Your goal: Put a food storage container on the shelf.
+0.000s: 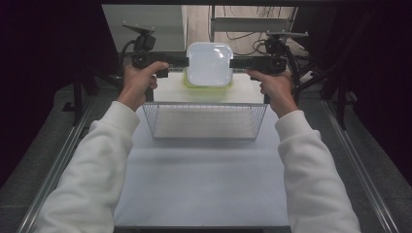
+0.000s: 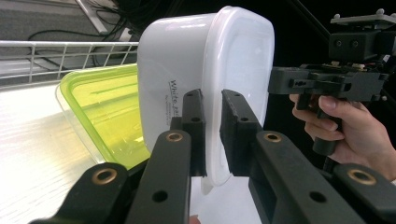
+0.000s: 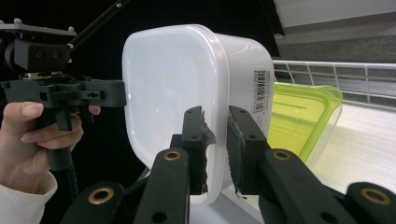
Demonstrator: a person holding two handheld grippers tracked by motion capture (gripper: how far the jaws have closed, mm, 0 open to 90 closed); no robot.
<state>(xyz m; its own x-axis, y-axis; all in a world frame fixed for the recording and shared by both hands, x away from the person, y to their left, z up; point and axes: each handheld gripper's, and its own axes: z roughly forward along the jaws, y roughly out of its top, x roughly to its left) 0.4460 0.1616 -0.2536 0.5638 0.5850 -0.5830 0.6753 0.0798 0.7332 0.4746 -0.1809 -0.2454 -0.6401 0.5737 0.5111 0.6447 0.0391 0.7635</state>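
High view: white lidded plastic container (image 1: 209, 63) being held aloft beyond wire basket (image 1: 206, 121) | left gripper (image 1: 180, 61), right gripper (image 1: 236, 62) clamped on its rim | lime-green container (image 1: 189, 83) apparently beneath | placing remaining.

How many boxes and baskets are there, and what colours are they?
White box: 1
Green-lidded box: 1
Wire basket: 1
Total: 3
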